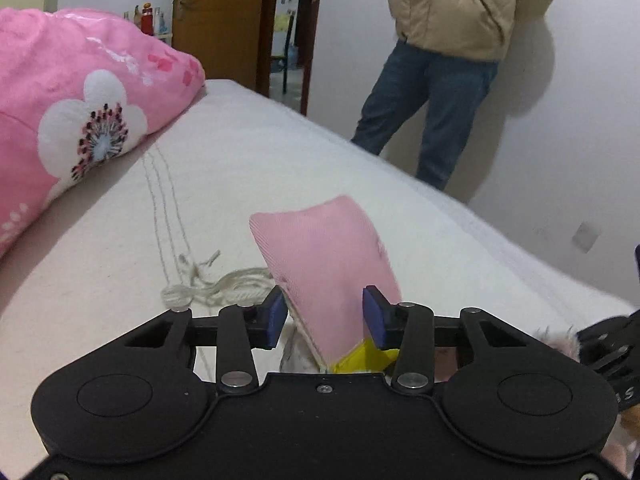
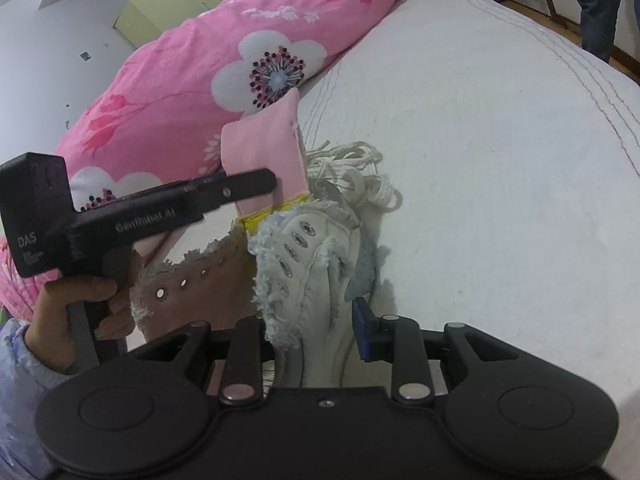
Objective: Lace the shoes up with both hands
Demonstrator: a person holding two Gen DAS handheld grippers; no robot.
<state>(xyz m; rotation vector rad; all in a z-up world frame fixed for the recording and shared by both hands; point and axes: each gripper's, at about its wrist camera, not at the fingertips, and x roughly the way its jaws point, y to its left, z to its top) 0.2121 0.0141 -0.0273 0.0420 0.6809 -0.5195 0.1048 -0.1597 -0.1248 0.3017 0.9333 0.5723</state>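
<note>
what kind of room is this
Most likely a bedroom in a home. The shoe sits on a bed with a white quilted cover, a pink flowered quilt is bunched at its side, and a wooden door stands open beyond.

Shoe [image 2: 304, 264] on a bed [image 2: 500, 168], with a gripper at its raised tongue and another at its side.

In the right wrist view the shoe lies at lower centre on the bed. Its tongue [image 2: 268, 160] stands upright above it, and a heap of laces [image 2: 356, 176] lies just right of the tongue. The pillow [image 2: 192, 92] fills the upper left, behind the tongue. The left gripper [image 2: 256, 184] reaches in from the left edge to the tongue. The right gripper [image 2: 316, 332] sits at the bottom, astride the shoe's side. In the left wrist view a standing person [image 1: 448, 60] is at upper right beyond the bed, and a door [image 1: 216, 8] at upper centre.
</note>
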